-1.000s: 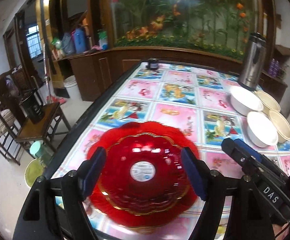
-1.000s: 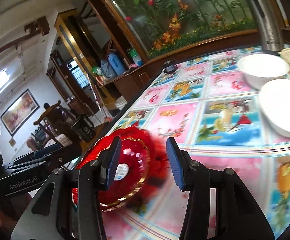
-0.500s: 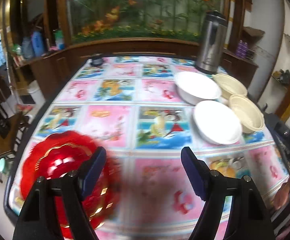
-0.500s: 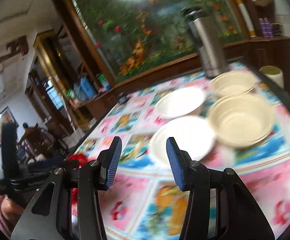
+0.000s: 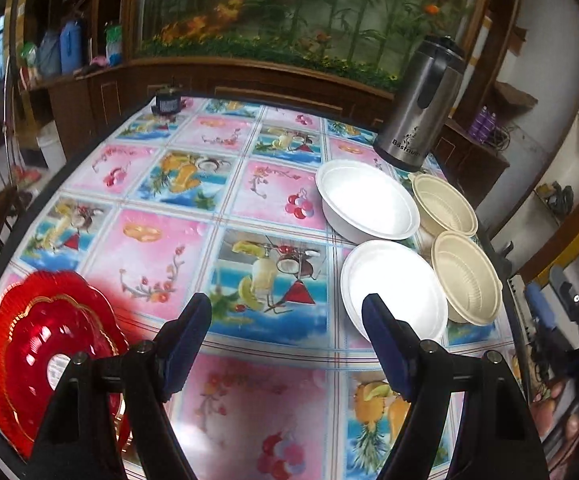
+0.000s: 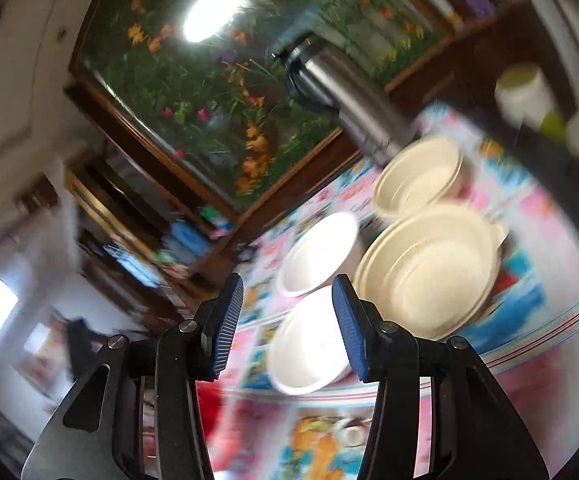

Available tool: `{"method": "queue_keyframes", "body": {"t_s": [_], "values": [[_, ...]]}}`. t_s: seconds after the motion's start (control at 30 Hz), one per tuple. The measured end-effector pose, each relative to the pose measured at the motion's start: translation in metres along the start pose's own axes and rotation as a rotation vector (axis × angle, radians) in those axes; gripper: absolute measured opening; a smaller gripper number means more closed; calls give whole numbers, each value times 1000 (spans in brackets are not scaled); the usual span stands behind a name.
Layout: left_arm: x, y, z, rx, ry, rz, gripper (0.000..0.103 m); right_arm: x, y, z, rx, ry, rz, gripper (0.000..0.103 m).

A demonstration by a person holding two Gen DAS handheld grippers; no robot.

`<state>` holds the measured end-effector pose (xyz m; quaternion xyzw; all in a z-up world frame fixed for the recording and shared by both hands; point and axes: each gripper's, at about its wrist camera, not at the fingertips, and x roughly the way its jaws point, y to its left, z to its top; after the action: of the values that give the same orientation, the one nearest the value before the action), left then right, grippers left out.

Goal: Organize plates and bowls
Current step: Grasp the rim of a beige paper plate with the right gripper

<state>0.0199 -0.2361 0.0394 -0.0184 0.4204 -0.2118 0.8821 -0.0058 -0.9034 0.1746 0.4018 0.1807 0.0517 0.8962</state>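
A stack of red scalloped plates (image 5: 45, 352) lies at the table's near left corner. Two white bowls (image 5: 393, 296) (image 5: 369, 204) and two cream bowls (image 5: 467, 280) (image 5: 443, 204) sit at the right side. My left gripper (image 5: 285, 340) is open and empty above the near middle of the table. My right gripper (image 6: 287, 324) is open and empty, tilted, above the near white bowl (image 6: 309, 344), with a cream bowl (image 6: 429, 272) just to its right. The right gripper also shows at the right edge of the left wrist view (image 5: 545, 312).
A steel thermos jug (image 5: 421, 108) stands at the far right of the table behind the bowls. A small dark jar (image 5: 167, 102) sits at the far left edge. The table has a patterned fruit cloth (image 5: 157, 248). Wooden cabinets and chairs surround it.
My left gripper has swung right, away from the red plates, which now lie at its left. My right gripper has swung right and tilted over the white and cream bowls.
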Motion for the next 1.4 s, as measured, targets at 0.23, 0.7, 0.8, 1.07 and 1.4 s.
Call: {"method": "queue_keyframes", "body": {"t_s": [0.23,0.7,0.8,1.07,1.4], "values": [[7,-36,-8,76,67,-79,78,-29,-52,9,177,-151,-90,46],[16,-69,-34,133,149,-128,78,-1,-92,12,306,-22,-340,46],[15,-70,-37,140,153,-131,78,5,-101,12,328,-5,-368,46],[15,-65,-44,123,168,-137,78,19,-103,13,296,11,-397,32],[21,-64,-46,112,219,-172,78,18,-97,12,216,-2,-479,10]]}}
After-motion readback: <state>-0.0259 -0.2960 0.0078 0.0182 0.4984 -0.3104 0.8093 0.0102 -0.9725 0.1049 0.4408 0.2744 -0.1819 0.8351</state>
